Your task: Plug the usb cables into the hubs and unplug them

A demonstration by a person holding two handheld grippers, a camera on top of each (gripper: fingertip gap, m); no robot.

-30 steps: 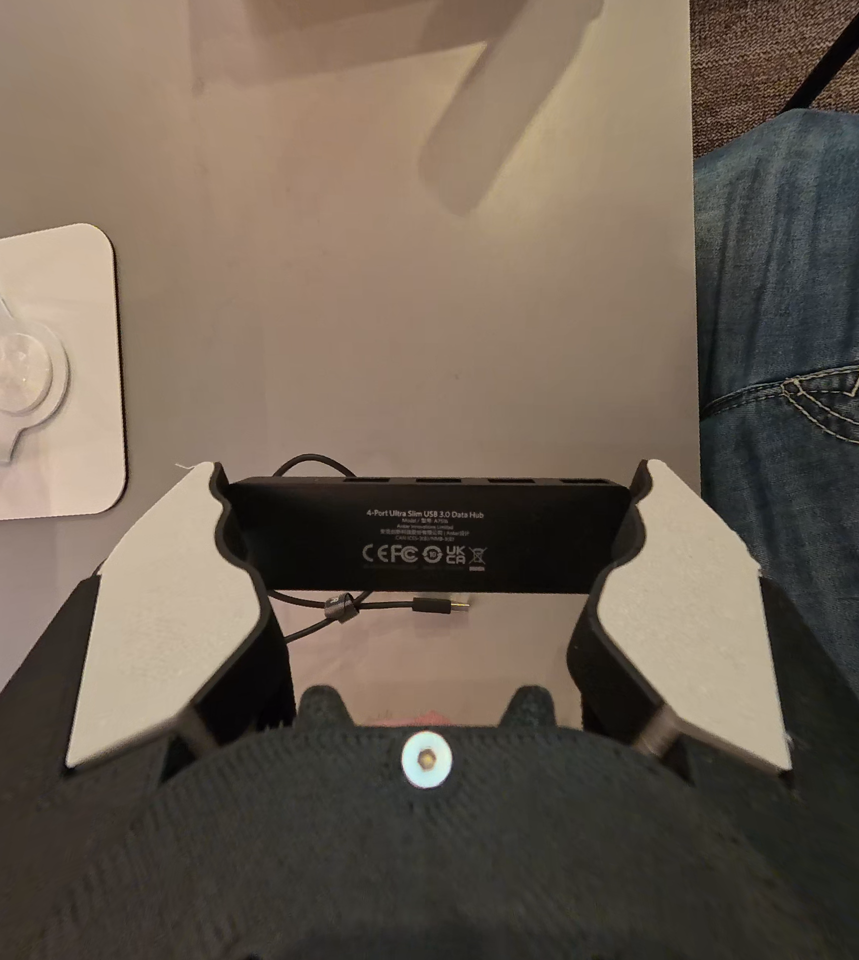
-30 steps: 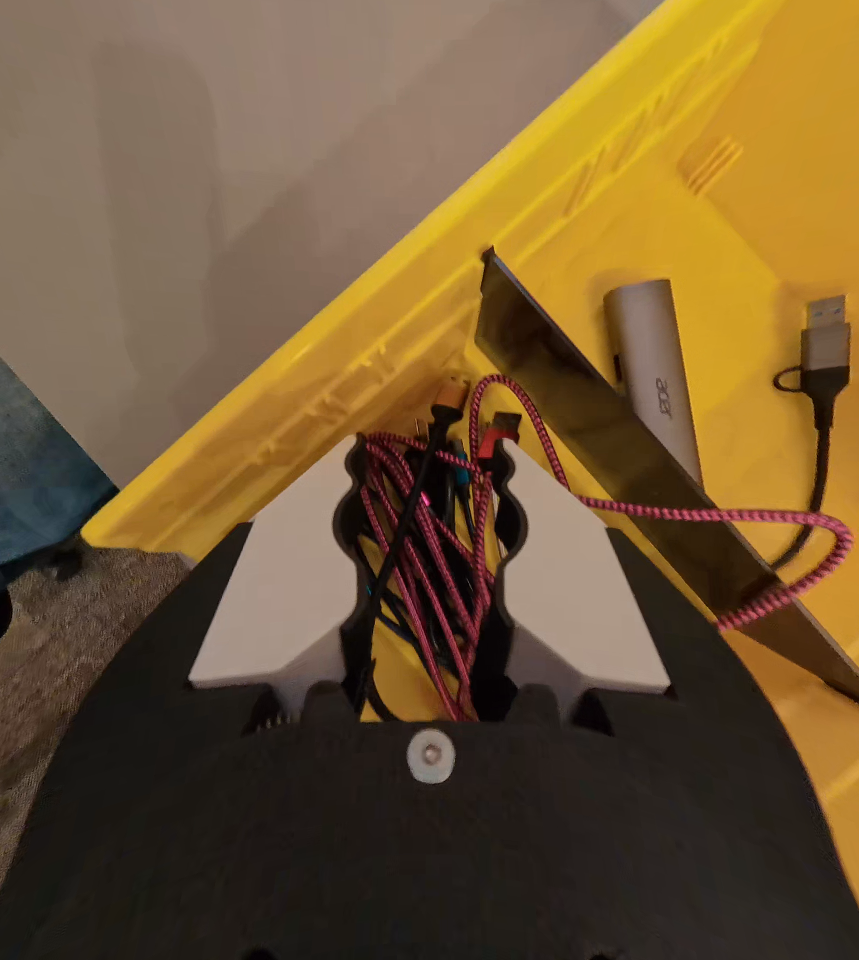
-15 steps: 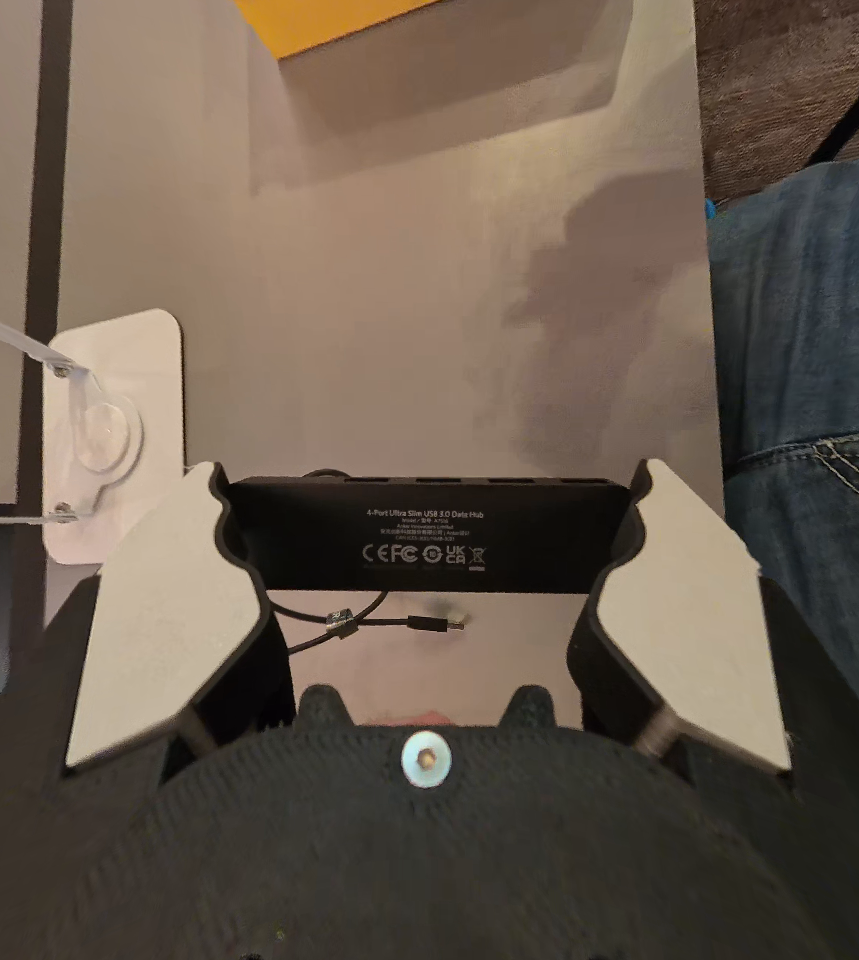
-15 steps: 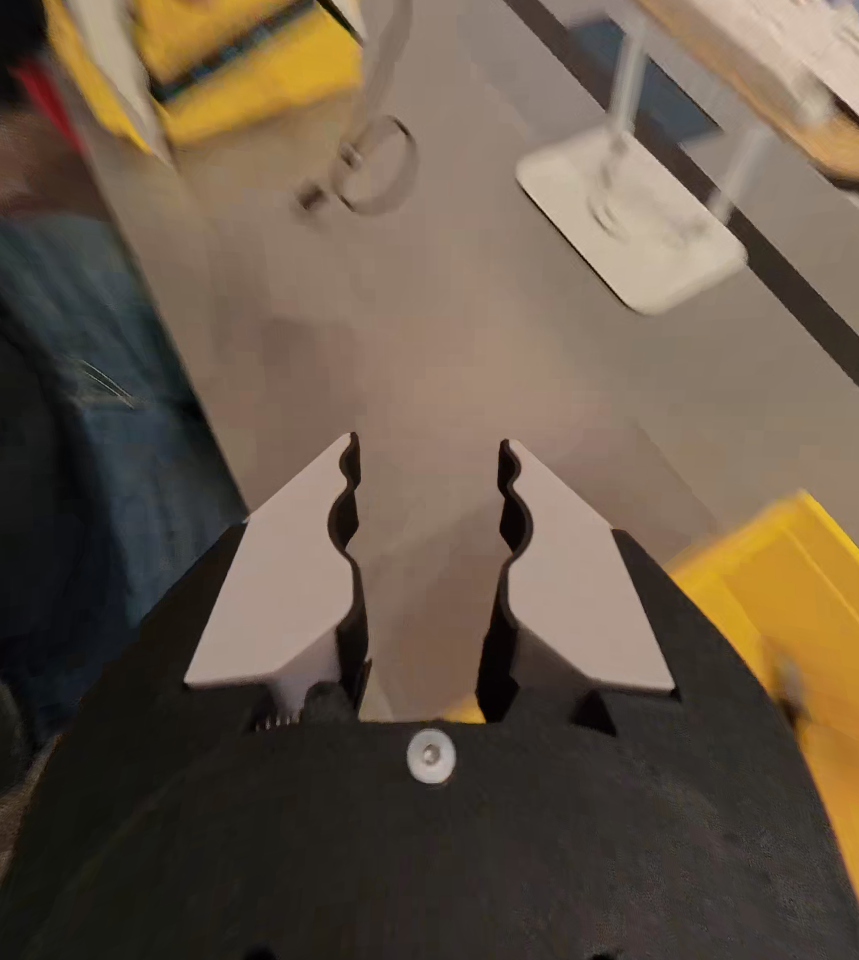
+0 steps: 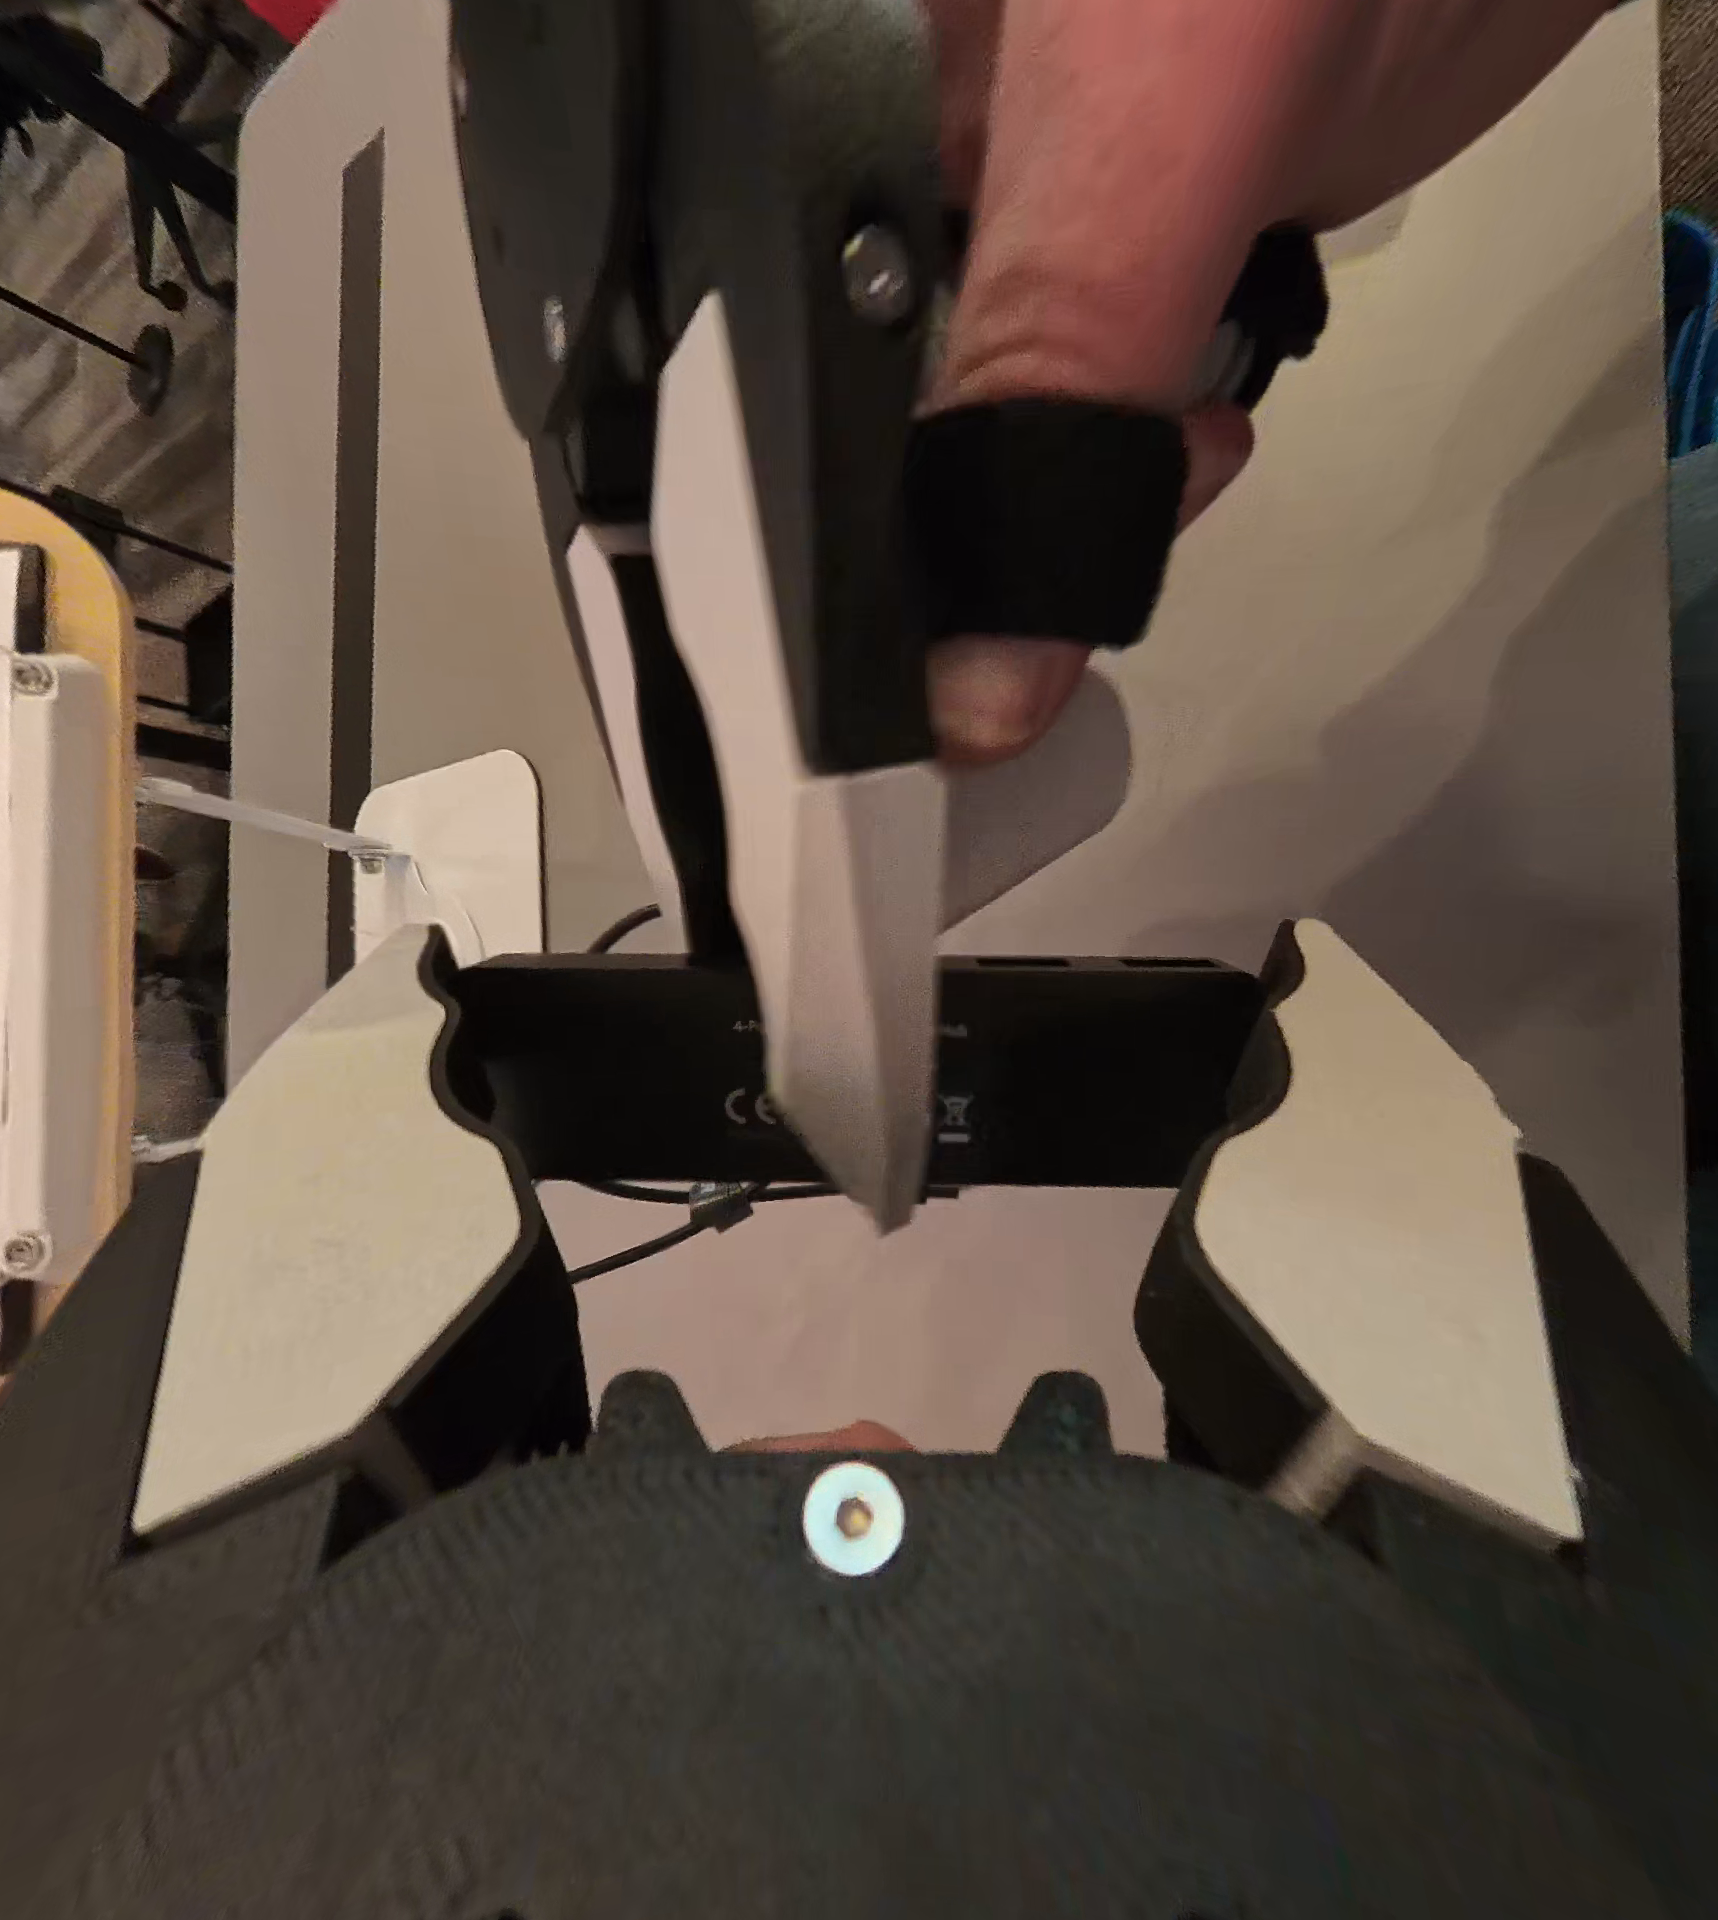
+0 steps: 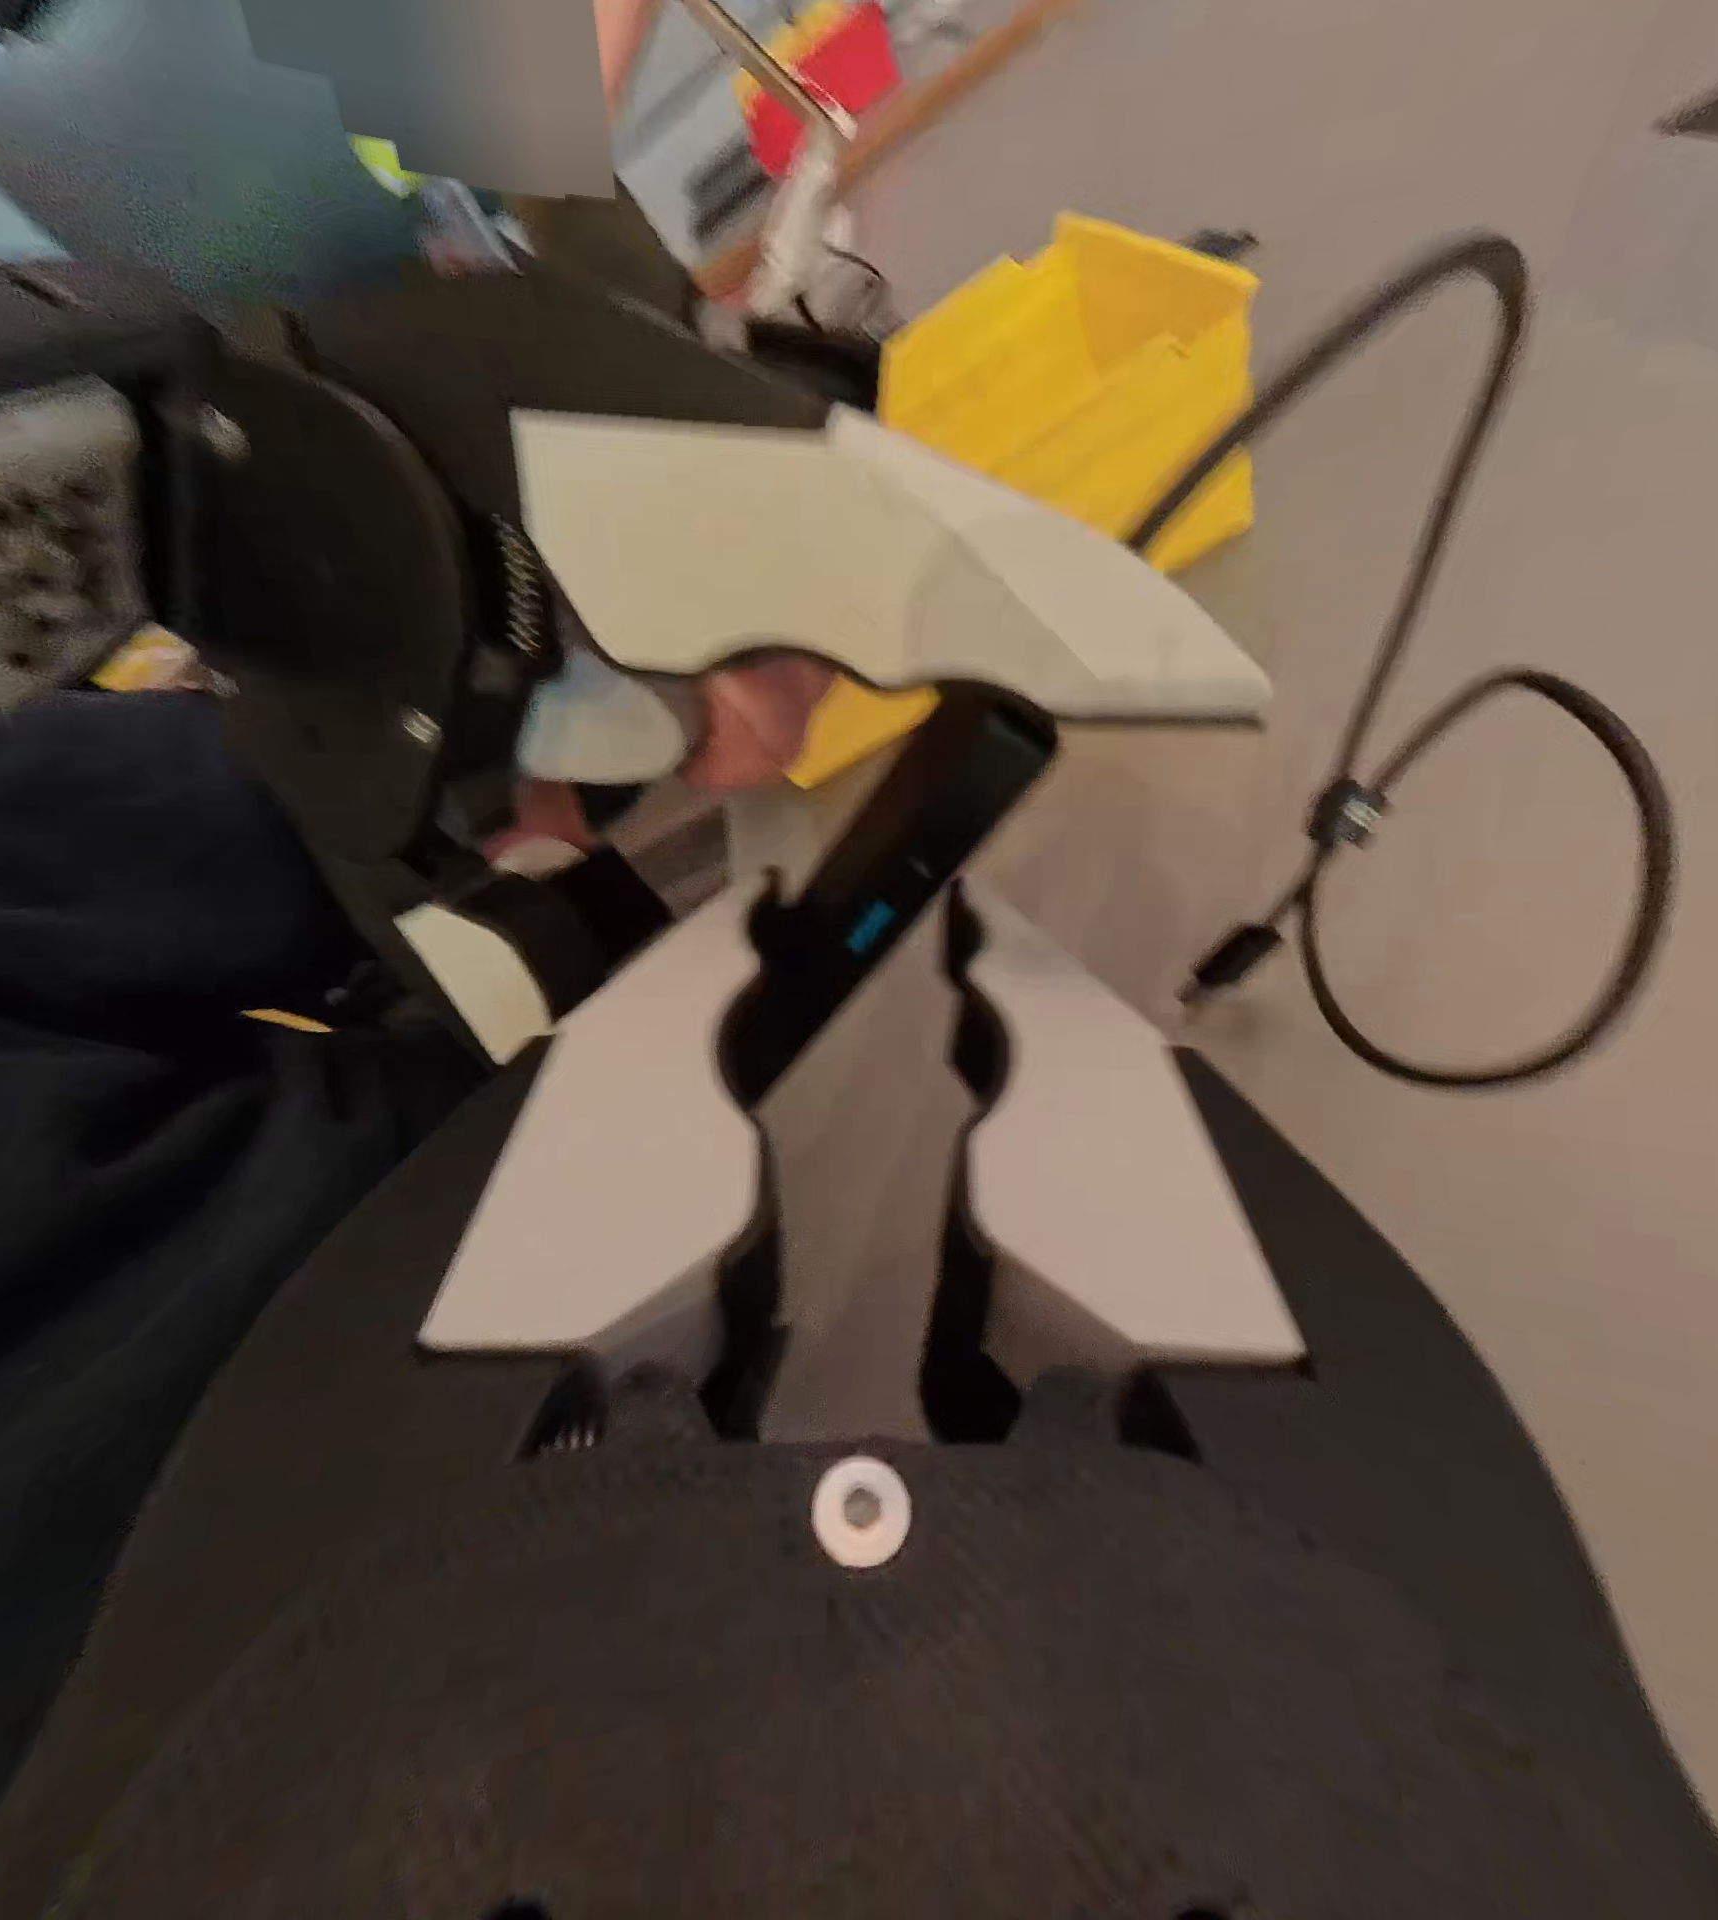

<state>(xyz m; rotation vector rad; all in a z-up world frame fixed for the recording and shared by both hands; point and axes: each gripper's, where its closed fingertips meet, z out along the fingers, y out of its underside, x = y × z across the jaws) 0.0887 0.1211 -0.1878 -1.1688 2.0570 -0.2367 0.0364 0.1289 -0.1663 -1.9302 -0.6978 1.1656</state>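
Left gripper (image 5: 855,1049) jaws clamp black hub (image 5: 626,1081); right gripper (image 6: 860,935) jaws parted, empty; yellow bin (image 6: 1073,416) contents blurred

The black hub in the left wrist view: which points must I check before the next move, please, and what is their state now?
1. Black hub clamped at both ends by the left tool: ok.
2. Right tool carries a USB cable: not ok, it is open and empty.
3. Ports free: two show empty, the rest are hidden; cannot tell.
4. Hub's own cable away from the ports: ok, looped aside.
5. Right tool lined up with a port: cannot tell, too blurred.
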